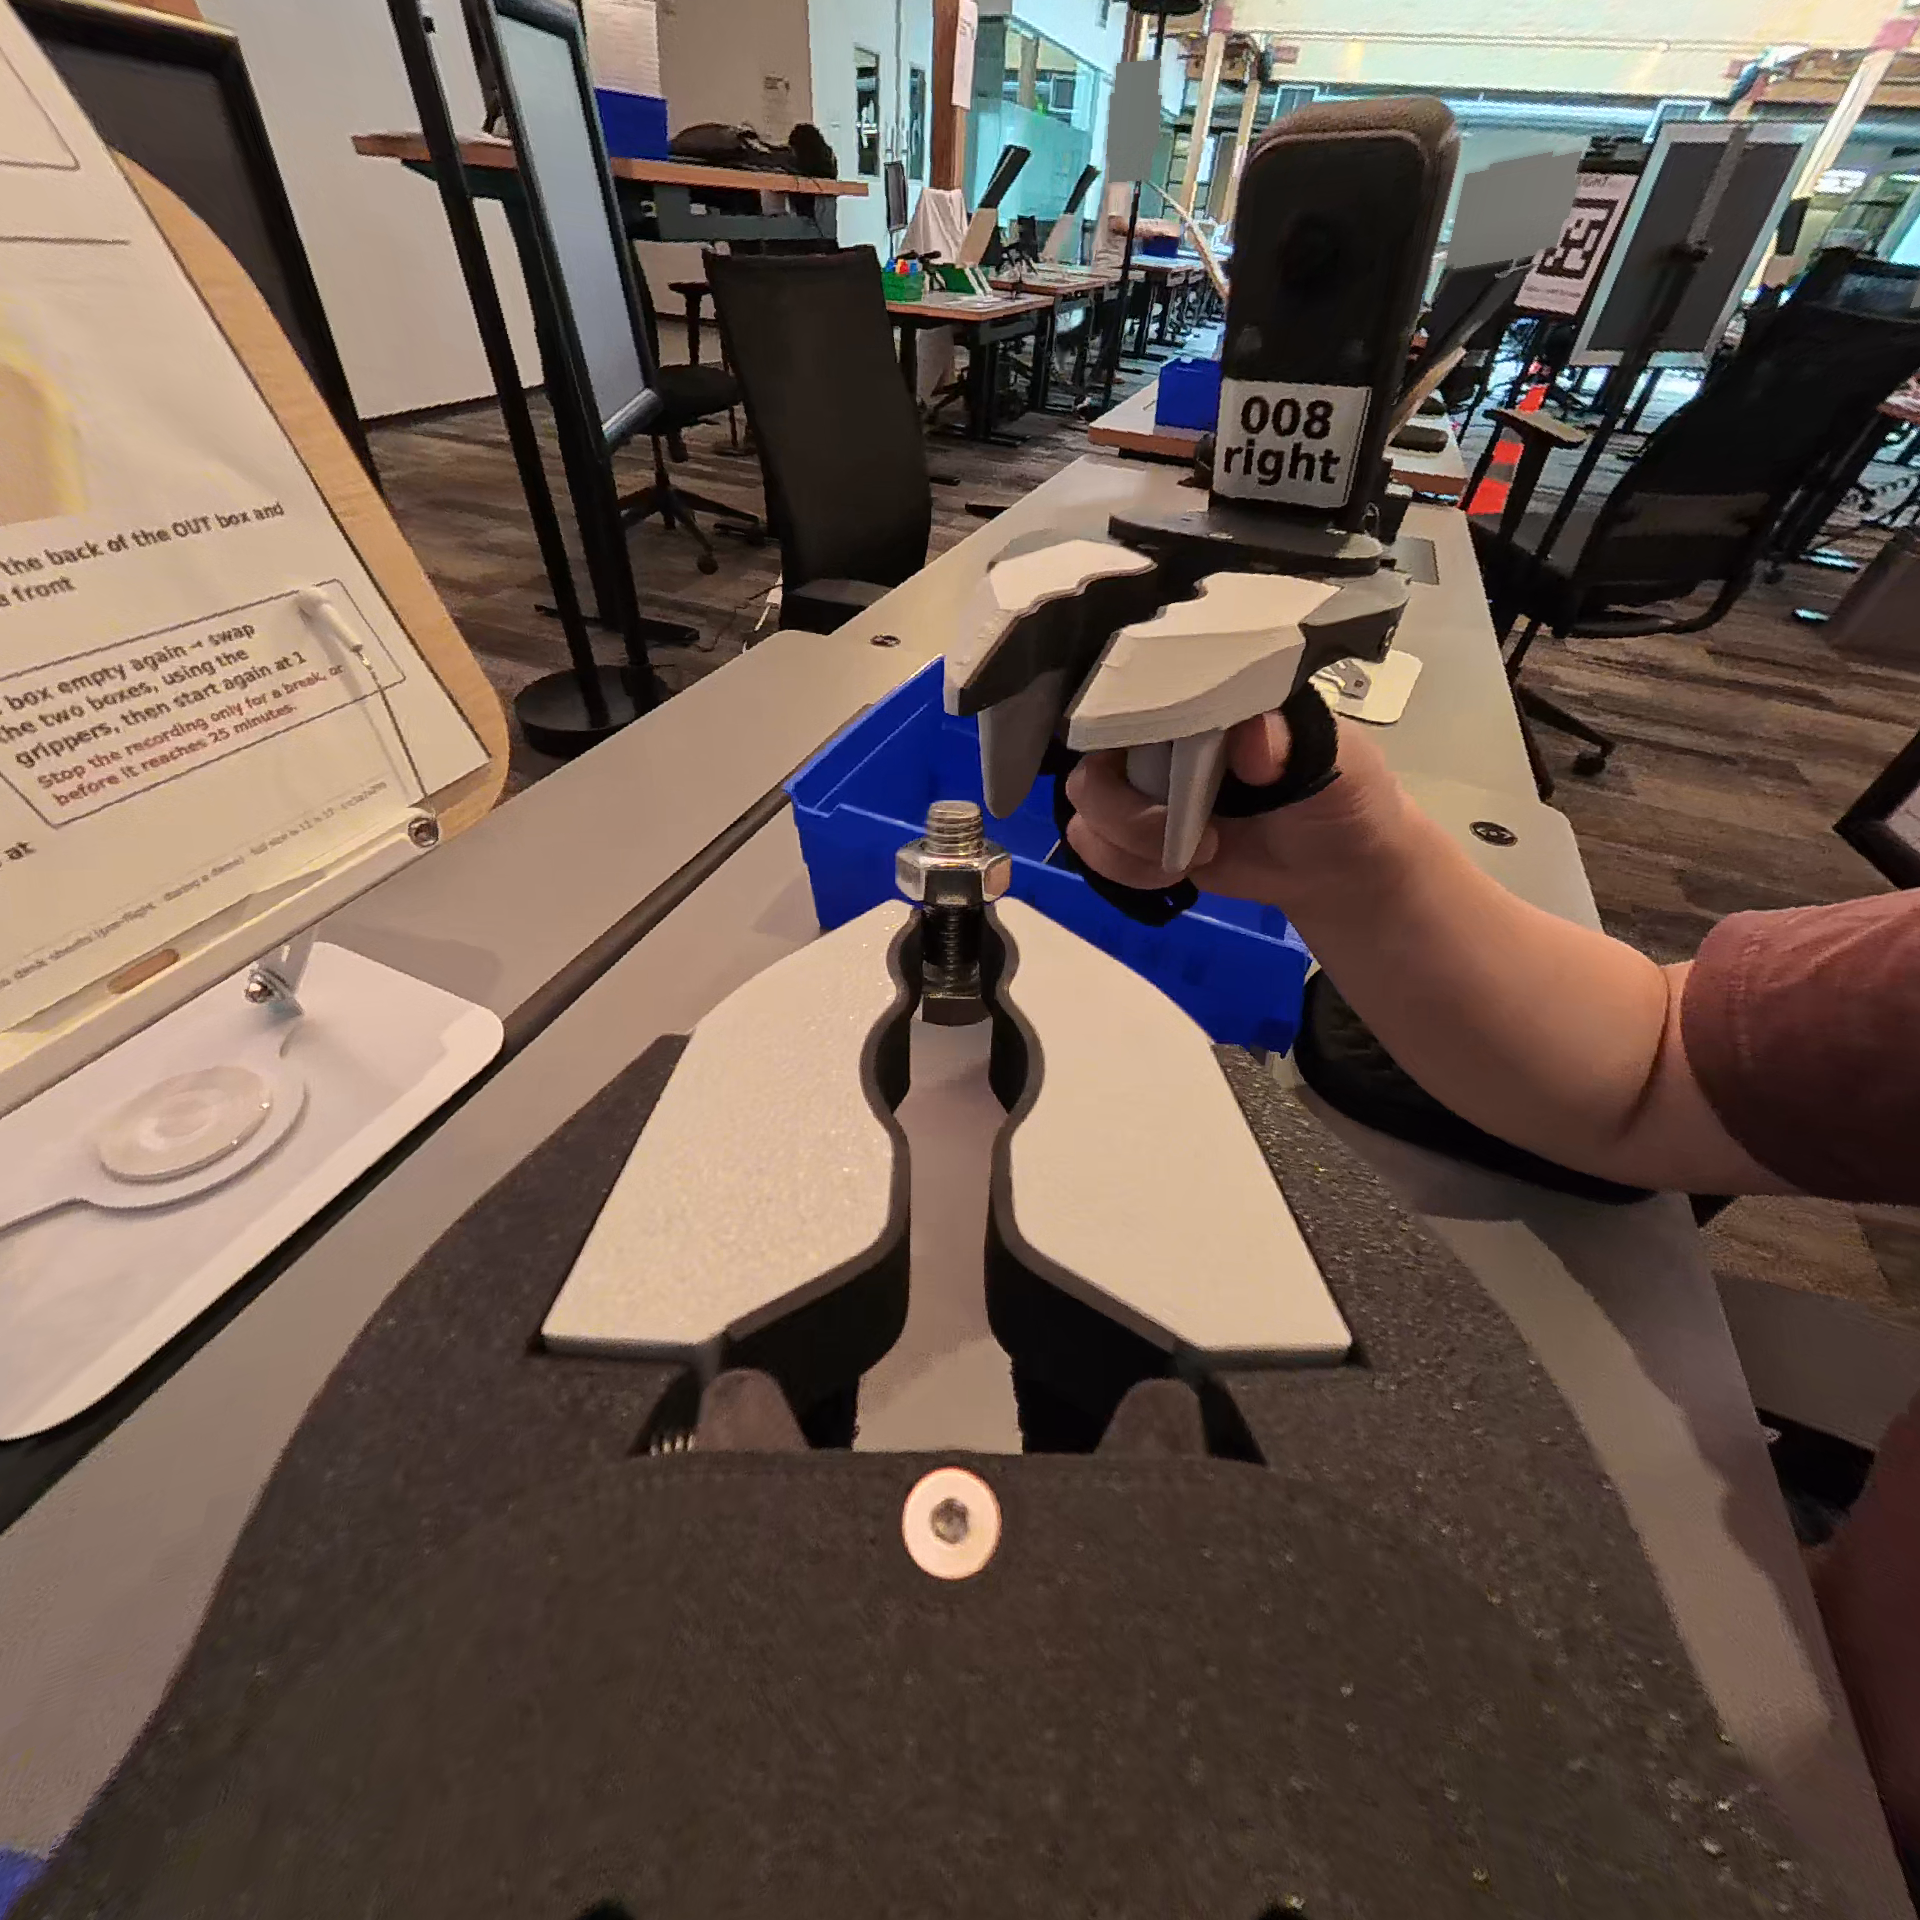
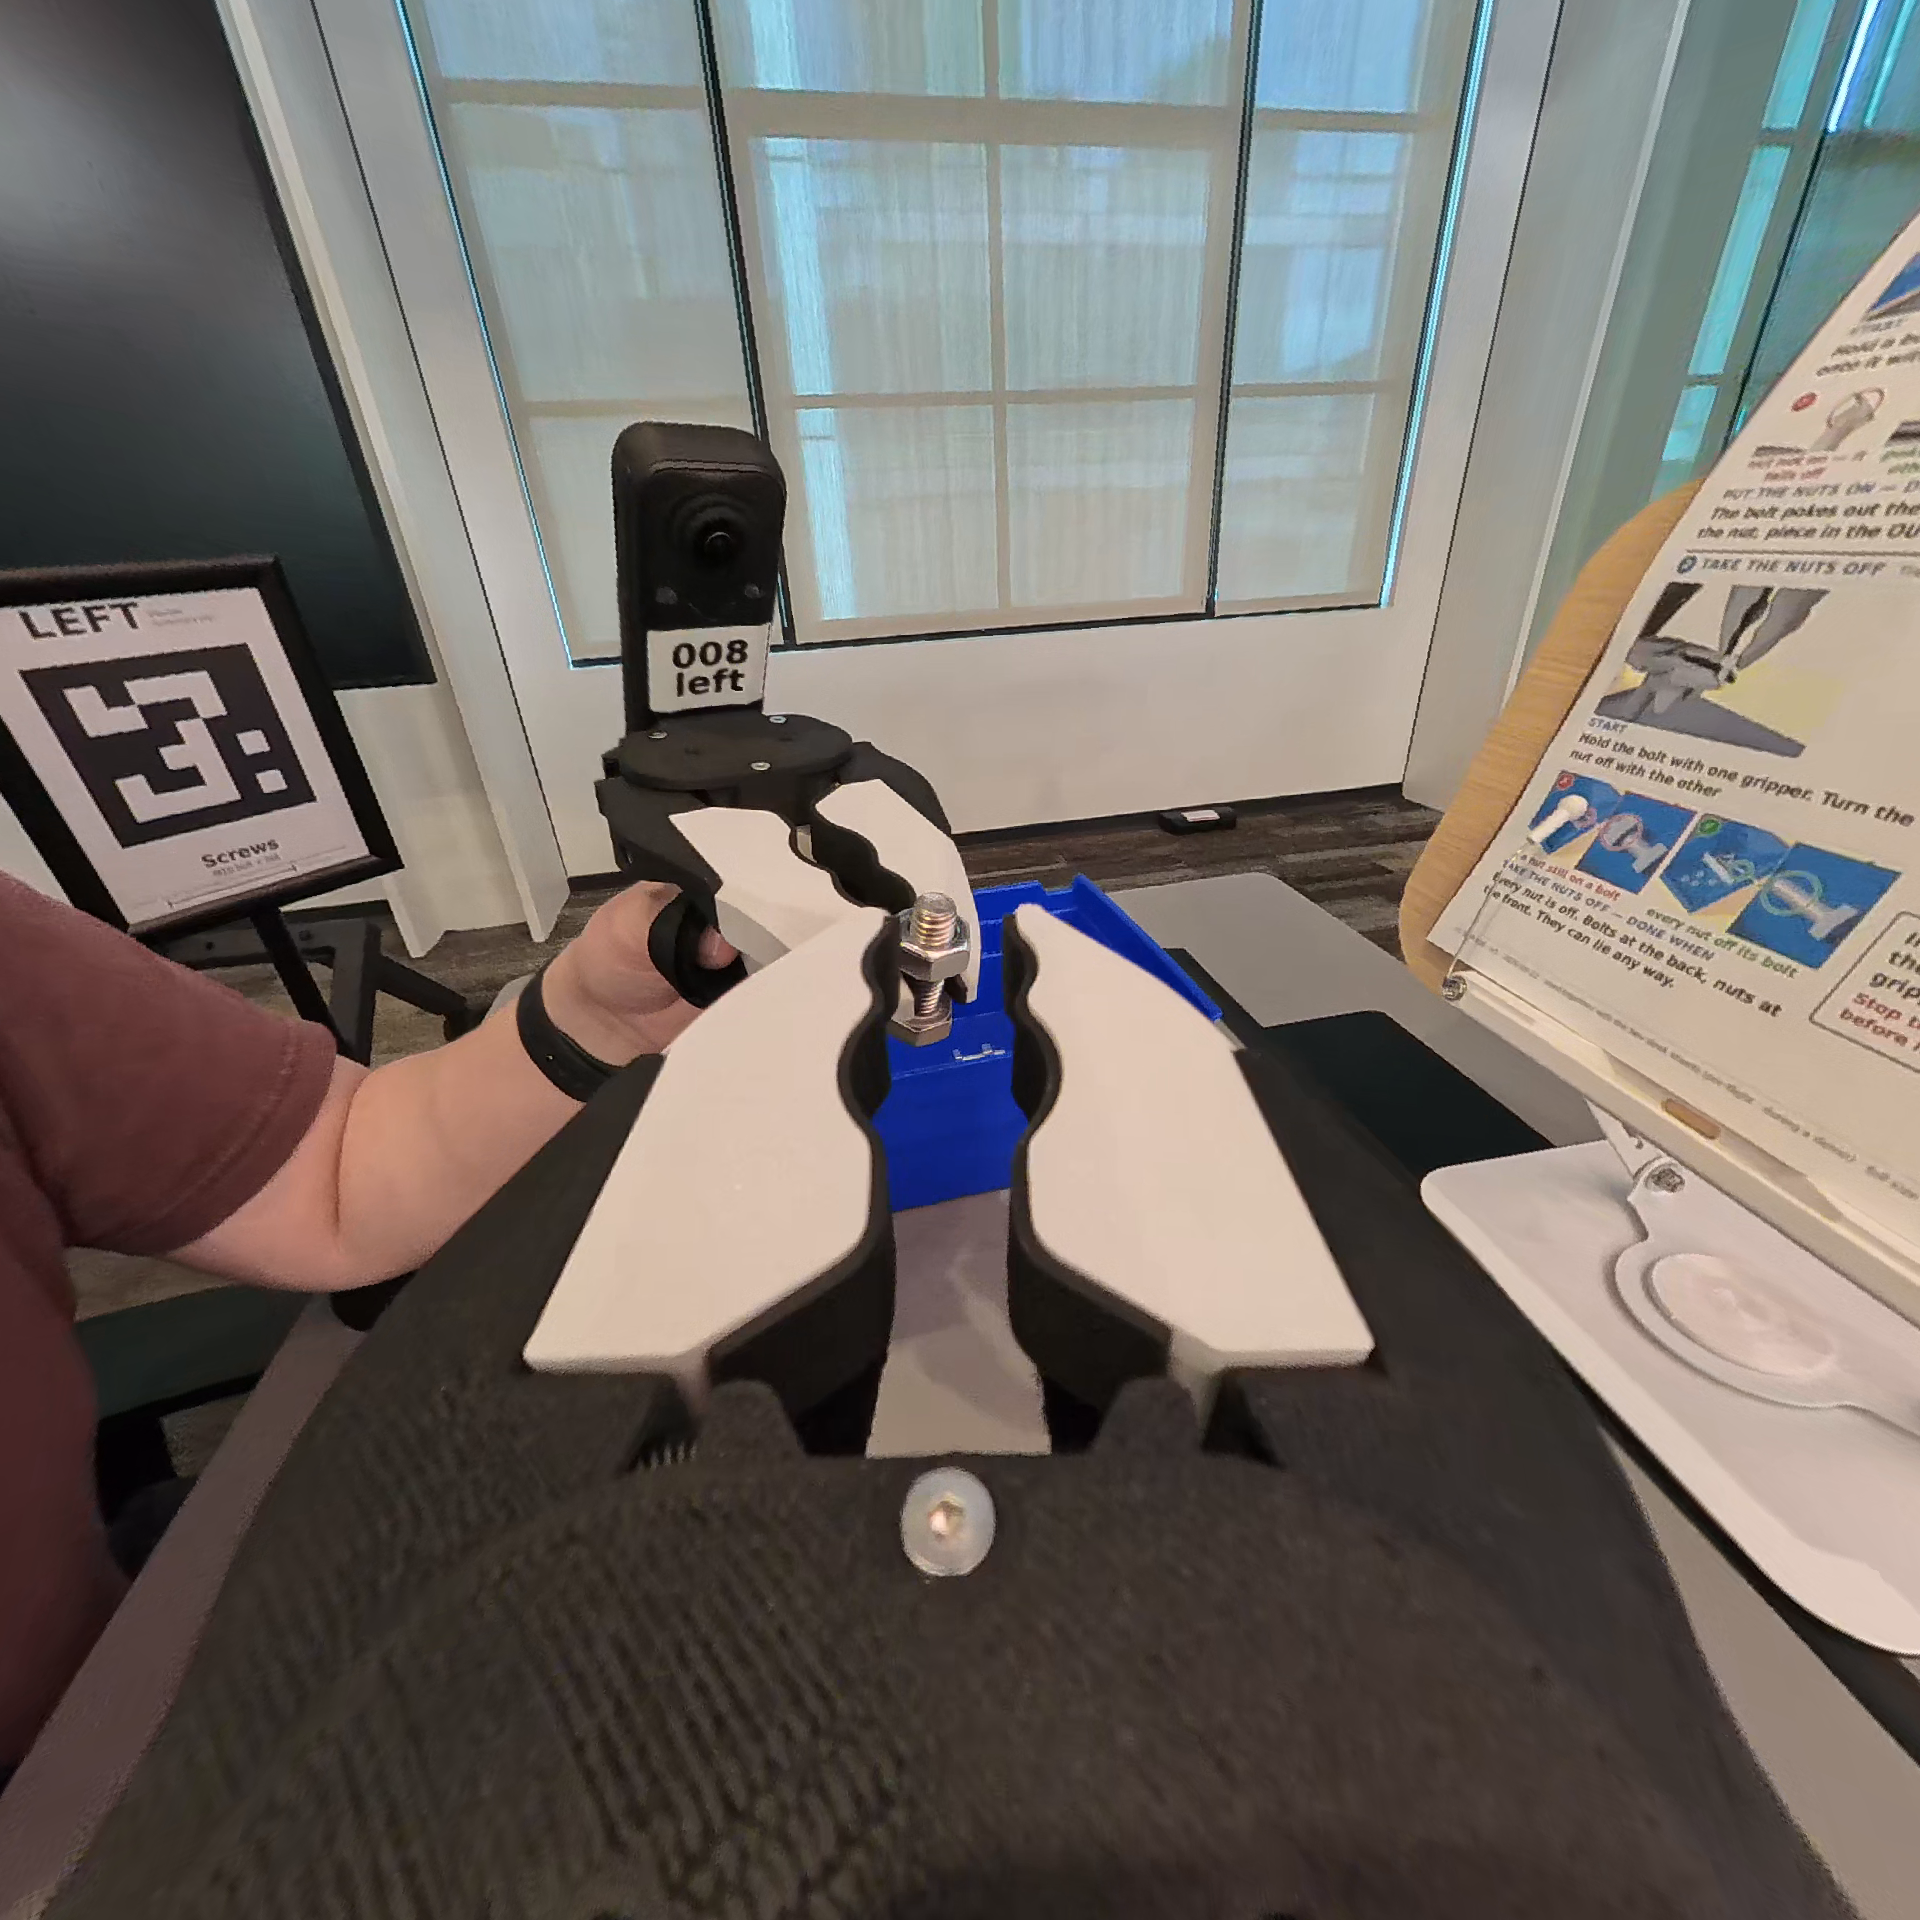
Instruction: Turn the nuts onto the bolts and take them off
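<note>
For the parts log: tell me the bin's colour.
The bin is solid blue, clearest in the left wrist view.

A white label (image 1: 1288, 442) with black print is sitting on a black camera (image 1: 1340, 239), and a similar label (image 2: 710, 668) is showing on the other camera (image 2: 698, 540). A printed instruction sheet (image 2: 1714, 790) is leaning on a wooden board (image 2: 1475, 779). A framed marker sign (image 2: 166, 748) is standing at the left.

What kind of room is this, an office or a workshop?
Probably an open-plan lab or office set up for recording: rows of desks and office chairs, a printed marker sign, an instruction sheet.
</note>
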Demonstrator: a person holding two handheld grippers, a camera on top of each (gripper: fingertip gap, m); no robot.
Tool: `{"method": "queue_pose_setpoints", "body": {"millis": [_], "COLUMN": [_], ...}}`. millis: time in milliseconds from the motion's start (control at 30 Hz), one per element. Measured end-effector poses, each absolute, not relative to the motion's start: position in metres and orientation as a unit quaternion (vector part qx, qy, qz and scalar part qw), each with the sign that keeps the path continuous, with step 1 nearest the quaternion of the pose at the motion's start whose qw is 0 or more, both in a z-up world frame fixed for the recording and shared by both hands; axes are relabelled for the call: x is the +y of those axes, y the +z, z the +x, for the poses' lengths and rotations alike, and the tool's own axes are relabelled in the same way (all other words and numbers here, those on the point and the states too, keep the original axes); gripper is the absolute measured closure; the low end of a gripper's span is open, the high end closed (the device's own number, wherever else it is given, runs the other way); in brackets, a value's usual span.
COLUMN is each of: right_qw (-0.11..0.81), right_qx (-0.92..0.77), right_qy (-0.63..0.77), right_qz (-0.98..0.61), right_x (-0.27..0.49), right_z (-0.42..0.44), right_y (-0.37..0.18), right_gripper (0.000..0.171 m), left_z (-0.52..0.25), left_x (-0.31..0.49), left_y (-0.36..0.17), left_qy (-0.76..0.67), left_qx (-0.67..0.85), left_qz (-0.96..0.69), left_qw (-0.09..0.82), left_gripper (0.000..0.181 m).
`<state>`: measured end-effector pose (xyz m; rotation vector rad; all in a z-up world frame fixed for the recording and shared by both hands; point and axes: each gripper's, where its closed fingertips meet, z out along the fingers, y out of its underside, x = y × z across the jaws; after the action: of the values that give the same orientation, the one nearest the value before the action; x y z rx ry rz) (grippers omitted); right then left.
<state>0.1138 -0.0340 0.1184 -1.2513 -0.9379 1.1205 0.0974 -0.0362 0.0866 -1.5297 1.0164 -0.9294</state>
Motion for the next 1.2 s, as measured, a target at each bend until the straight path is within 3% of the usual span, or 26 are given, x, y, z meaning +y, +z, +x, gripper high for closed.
{"method": "queue_pose_setpoints", "body": {"millis": [533,1200], "right_qw": [0.559,0.467], "right_qx": [-0.430,-0.412], "right_qy": [0.499,0.616], "right_qz": [-0.503,-0.483], "right_x": [-0.048,-0.062], "right_z": [0.107,0.099], "right_y": [0.118,0.119], "right_gripper": [0.157,0.161], "left_z": [0.107,0.112], "left_x": [-0.052,-0.063], "left_y": [0.087,0.093], "left_qy": [-0.378,-0.365], "left_qx": [0.461,0.479], "left_qz": [-0.618,-0.605], "left_qw": [0.513,0.521], "left_gripper": [0.172,0.172]}}
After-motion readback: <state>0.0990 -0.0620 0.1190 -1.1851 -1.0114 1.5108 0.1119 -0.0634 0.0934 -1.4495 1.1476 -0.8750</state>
